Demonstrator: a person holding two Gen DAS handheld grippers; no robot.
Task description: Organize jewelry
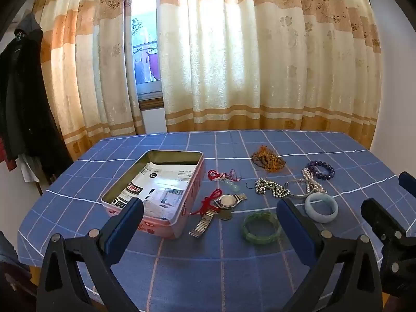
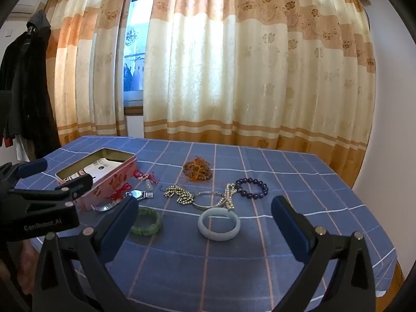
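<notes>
Both tools, left tool [image 1: 209,214] and right tool [image 2: 205,212], gape empty; only the left view shows the round coin [image 1: 225,215] under the silver metal-strap wristwatch [image 1: 226,200].

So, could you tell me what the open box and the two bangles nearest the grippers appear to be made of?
The box looks like thin painted metal: a bare, dull gold inner wall with a rolled rim and pink printed sides. The green bangle seems to be polished stone or glass, mottled and translucent, possibly jade. The pale bangle is smooth, milky blue-grey and glossy, likely stone too, though resin cannot be ruled out.
</notes>
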